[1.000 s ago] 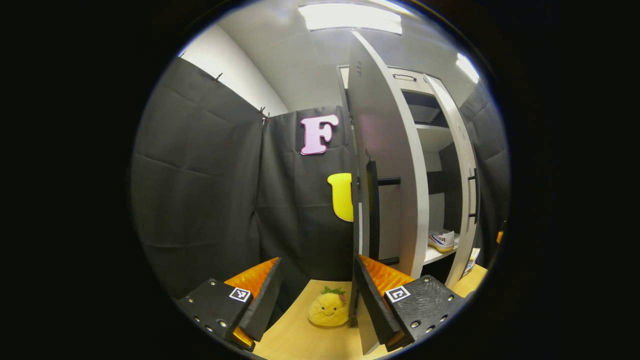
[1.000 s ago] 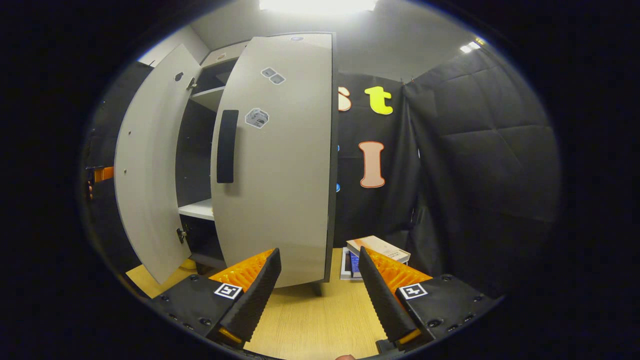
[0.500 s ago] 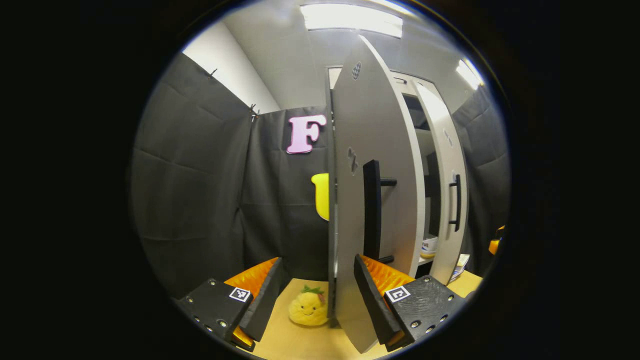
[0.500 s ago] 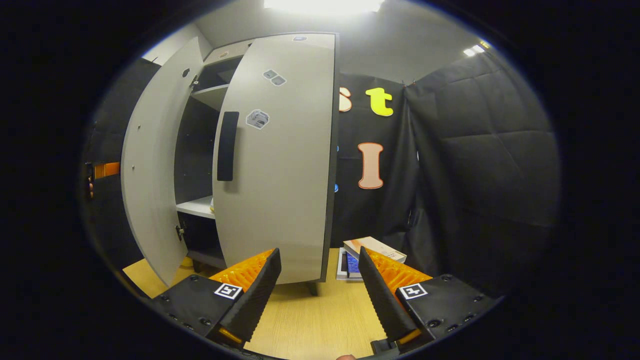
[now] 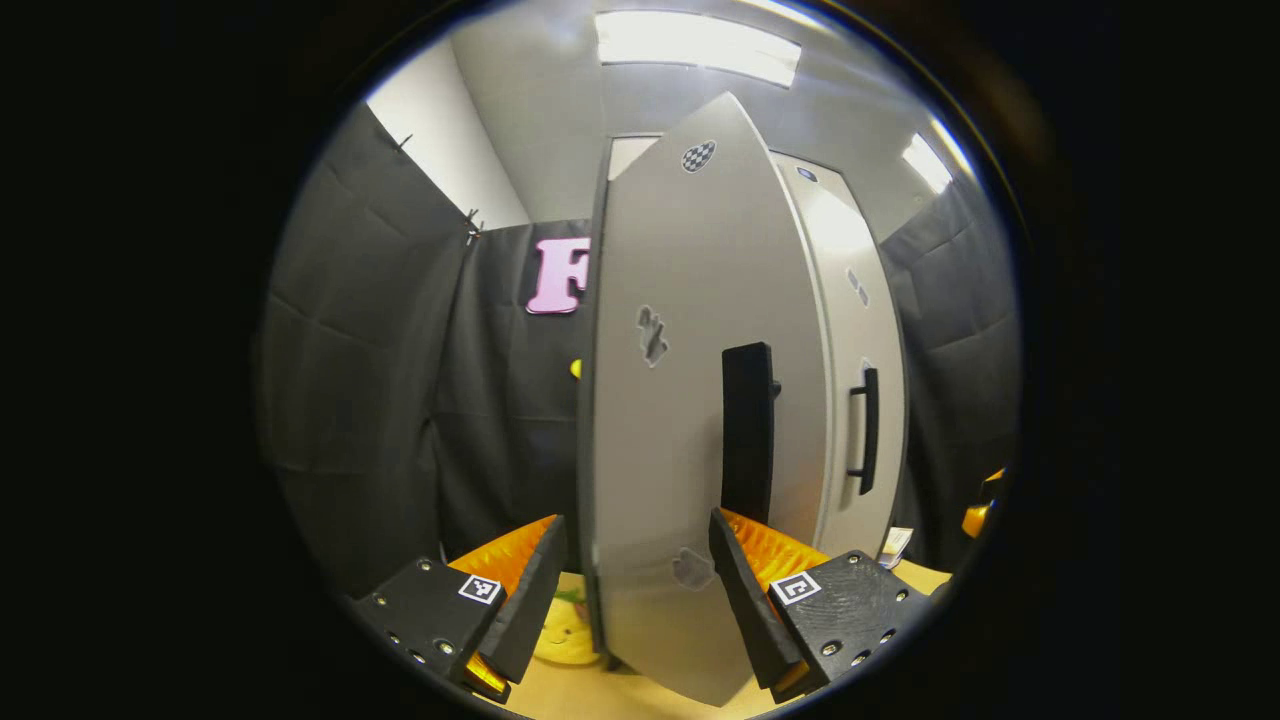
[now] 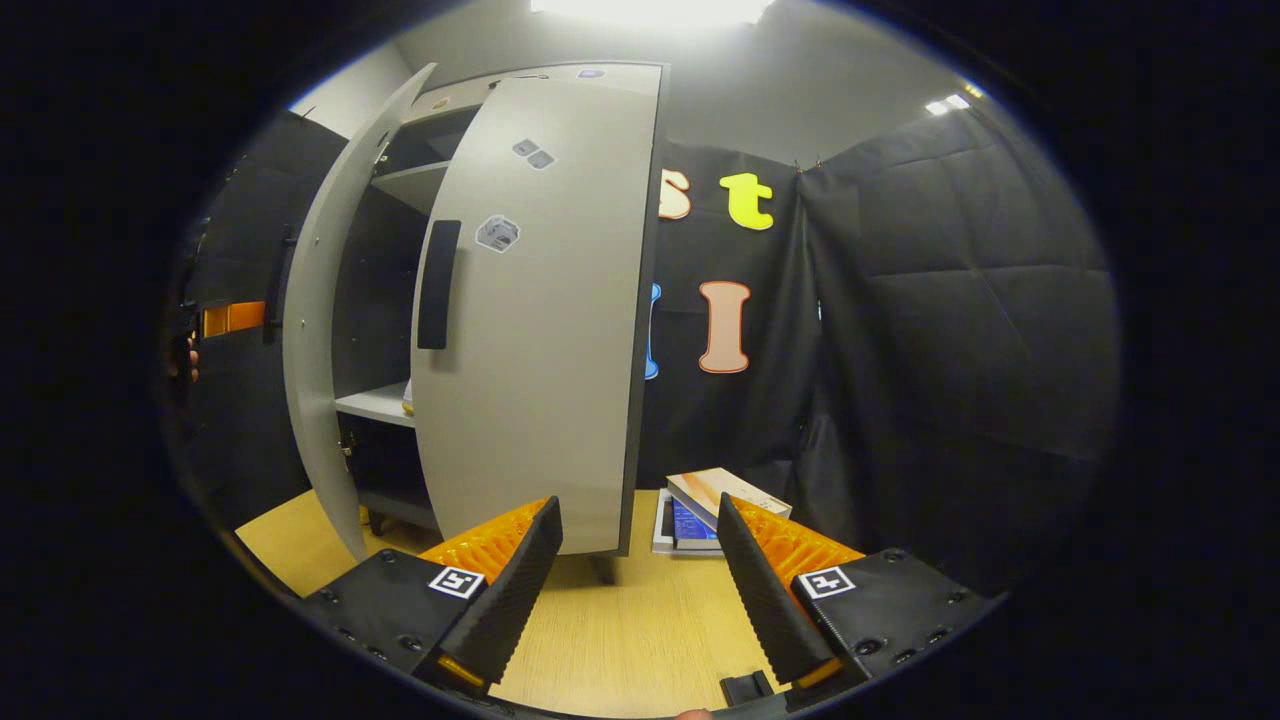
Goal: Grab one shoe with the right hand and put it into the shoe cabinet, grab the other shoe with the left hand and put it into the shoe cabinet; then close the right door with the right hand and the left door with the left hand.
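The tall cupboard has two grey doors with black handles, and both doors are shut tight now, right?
Not quite. The cupboard does have two grey doors with black handles, but they aren't shut tight. The right gripper view shows the left door swung out, with a gap to the right door where a shelf shows.

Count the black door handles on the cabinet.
2: one black handle on the left door, close ahead of the left gripper; the other handle on the right door.

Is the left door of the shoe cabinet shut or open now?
Open, partly: in the right gripper view a dark gap with a shelf shows between the left door and the right door.
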A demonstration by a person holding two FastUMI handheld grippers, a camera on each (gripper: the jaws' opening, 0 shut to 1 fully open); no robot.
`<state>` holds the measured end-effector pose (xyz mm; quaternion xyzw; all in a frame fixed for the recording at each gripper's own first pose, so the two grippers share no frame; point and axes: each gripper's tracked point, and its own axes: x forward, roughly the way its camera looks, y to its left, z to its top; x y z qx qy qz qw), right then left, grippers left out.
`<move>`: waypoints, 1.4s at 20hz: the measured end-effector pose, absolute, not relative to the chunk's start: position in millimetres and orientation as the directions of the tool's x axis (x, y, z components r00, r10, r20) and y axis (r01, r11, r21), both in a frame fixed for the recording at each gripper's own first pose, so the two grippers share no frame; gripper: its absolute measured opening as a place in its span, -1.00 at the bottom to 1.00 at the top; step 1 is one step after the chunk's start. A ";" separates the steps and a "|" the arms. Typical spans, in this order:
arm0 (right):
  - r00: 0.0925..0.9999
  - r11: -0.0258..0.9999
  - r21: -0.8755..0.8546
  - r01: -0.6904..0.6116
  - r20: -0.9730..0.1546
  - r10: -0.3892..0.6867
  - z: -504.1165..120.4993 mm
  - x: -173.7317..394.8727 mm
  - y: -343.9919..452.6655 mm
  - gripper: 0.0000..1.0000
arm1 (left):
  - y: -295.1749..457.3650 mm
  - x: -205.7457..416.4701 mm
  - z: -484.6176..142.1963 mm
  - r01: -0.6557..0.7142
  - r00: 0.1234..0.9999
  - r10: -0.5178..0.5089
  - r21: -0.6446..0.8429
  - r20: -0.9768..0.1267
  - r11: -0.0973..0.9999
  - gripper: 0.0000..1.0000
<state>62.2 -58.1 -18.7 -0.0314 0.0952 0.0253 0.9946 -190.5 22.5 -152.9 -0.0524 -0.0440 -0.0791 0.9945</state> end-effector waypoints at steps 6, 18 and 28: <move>0.979 0.997 -0.062 -0.041 -0.204 0.027 -20.3 65.1 -68.5 0.96 | -19.4 -164.4 -157.5 0.197 0.979 -0.188 -0.132 0.082 0.971 0.62; 0.980 0.996 -0.006 -0.089 -0.178 0.086 -1.4 58.4 -48.0 0.94 | 8.1 -192.7 -164.6 0.187 0.982 -0.181 -0.114 0.057 0.976 0.57; 0.984 0.993 0.007 -0.121 -0.130 0.121 16.1 40.6 -29.9 0.96 | 76.8 -267.5 -185.2 0.103 0.995 -0.102 -0.034 0.019 0.994 0.58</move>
